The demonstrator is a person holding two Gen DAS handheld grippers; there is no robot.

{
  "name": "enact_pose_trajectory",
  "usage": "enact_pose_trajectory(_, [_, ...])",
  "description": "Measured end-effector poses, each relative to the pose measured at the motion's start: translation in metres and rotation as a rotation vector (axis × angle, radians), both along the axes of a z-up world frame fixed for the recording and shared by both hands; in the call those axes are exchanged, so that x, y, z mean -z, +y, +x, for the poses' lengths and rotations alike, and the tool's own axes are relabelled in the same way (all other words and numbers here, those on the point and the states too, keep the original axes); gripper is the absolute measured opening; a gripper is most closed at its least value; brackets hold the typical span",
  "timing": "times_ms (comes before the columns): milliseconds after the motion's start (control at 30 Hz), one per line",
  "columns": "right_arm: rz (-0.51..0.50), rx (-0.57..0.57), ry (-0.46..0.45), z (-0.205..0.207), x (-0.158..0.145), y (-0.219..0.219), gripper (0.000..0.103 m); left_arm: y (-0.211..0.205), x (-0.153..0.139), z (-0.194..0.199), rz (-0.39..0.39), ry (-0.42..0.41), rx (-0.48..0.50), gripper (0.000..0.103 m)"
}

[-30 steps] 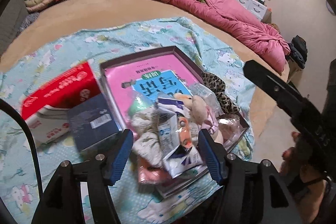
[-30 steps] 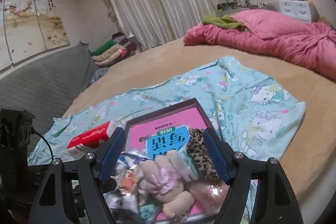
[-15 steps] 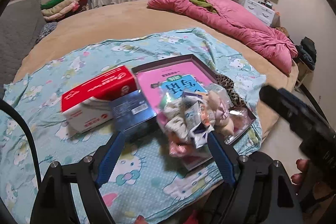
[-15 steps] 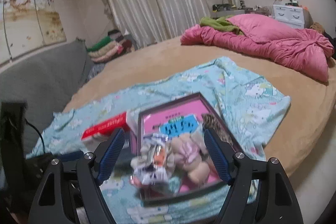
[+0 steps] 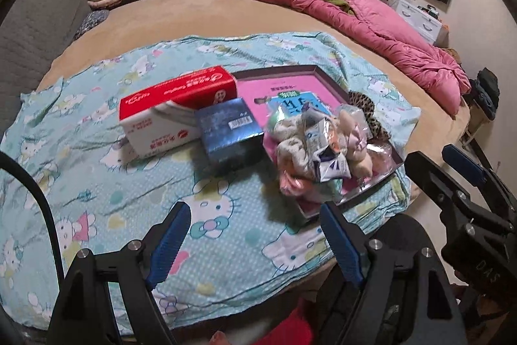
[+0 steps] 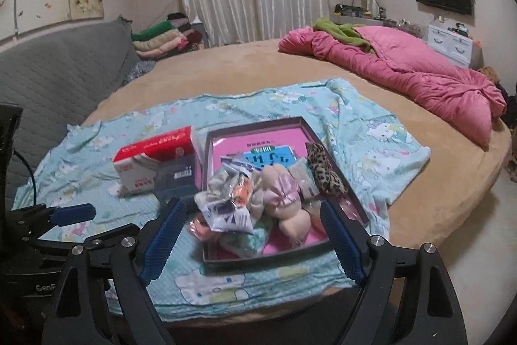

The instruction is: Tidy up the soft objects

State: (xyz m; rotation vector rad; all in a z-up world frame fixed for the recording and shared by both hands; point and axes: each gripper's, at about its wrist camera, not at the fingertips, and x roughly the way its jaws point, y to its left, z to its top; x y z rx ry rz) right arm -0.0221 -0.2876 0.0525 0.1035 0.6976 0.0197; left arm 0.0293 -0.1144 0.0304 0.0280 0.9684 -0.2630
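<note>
In the left wrist view, the left gripper [image 5: 255,235] hangs over the near edge of a pale blue cartoon-print sheet [image 5: 97,183] spread on a round tan bed [image 5: 200,8]; its jaws have just been opening and now stand wide with only the sheet showing between them. A heap of soft things [image 5: 320,147], small cloth pieces, a plush toy and crinkled packets, lies in a shallow tray [image 5: 278,71] with a pink lining, beyond the fingertips and apart from them. Beside the tray sit a red and white tissue box [image 5: 171,112] and a dark blue box [image 5: 231,131], touching each other. In the right wrist view, the right gripper [image 6: 253,235] has also just been opening; its wide jaws frame the near end of the heap [image 6: 258,199] without pressing on it. A leopard-print piece [image 6: 323,170] rests against the tray's far rim [image 6: 255,125], and a pink quilt [image 6: 404,67] lies bunched across the bed.
</note>
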Motion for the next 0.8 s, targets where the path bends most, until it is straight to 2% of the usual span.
enact_pose_trajectory(300, [0.011,0.013,0.045,-0.001,0.011,-0.003,0.086,0.002,0.004,-0.005,0.008,0.004,-0.013,0.081])
enact_pose_trajectory(800, [0.002,-0.001,0.058,0.0,0.017,0.001,0.086,0.001,0.007,-0.006,0.011,0.01,-0.012,0.081])
